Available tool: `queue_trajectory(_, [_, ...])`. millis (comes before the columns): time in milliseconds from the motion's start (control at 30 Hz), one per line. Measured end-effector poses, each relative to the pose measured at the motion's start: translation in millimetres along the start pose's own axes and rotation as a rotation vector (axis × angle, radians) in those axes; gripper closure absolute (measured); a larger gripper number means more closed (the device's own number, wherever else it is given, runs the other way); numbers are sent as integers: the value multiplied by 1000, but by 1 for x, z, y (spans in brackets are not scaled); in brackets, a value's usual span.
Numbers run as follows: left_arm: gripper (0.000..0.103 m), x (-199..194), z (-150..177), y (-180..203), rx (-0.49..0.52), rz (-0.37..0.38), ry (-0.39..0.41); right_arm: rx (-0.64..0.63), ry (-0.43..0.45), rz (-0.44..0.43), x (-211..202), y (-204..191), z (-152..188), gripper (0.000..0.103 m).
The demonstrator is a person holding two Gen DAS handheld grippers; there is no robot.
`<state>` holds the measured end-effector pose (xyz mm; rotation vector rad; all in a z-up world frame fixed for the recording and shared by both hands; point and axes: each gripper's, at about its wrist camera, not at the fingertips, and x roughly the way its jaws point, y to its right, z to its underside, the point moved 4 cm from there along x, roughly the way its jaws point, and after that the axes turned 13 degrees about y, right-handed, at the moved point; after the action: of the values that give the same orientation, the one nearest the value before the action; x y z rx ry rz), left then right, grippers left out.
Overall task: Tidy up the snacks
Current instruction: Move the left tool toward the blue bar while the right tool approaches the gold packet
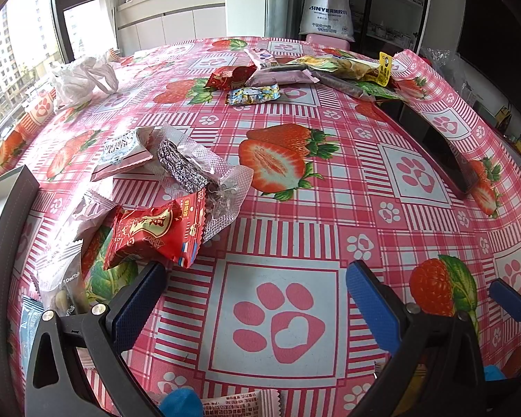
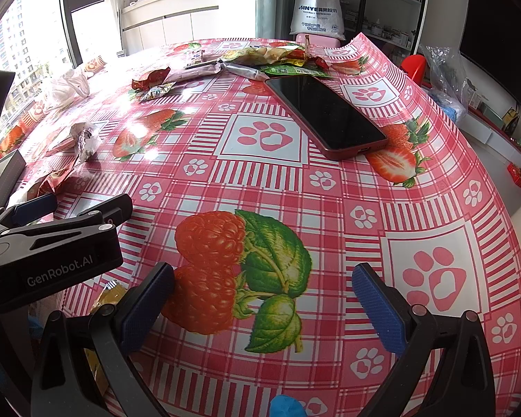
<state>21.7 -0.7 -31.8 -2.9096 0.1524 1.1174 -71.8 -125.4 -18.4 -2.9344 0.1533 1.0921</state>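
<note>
Blue snack packet (image 1: 29, 326) half-hidden, cropped

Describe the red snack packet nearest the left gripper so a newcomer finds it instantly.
On the strawberry tablecloth, find the wrapper pile left of the sliced strawberry print. The red snack packet lies at its near edge, by the left gripper; it alone there is bright red with gold lettering.
</note>
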Motion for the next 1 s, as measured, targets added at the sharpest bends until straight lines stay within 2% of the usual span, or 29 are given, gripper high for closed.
queue_trajectory(100, [0,-2,1,3,63,54,-37,0,0,0,0,0,0,0])
queue_trajectory(200, [0,-9,0,0,88,46,-75,0,0,0,0,0,0,0])
queue_trajectory(400, [0,-62,-9,-34,77,73,38,0,0,0,0,0,0,0])
queue_trajectory(467, [0,-76,-4,-54,91,37,57,0,0,0,0,0,0,0])
queue_trajectory(533, [0,-77,6,-77,93,1,14,0,0,0,0,0,0,0])
queue_trajectory(700, [0,-65,35,-132,-73,42,-128,0,0,0,1,0,0,0])
queue_trajectory(767, [0,-62,44,-144,-99,33,-148,0,0,0,1,0,0,0])
queue_trajectory(1000, [0,-64,48,-154,-46,0,-139,0,0,0,1,0,1,0])
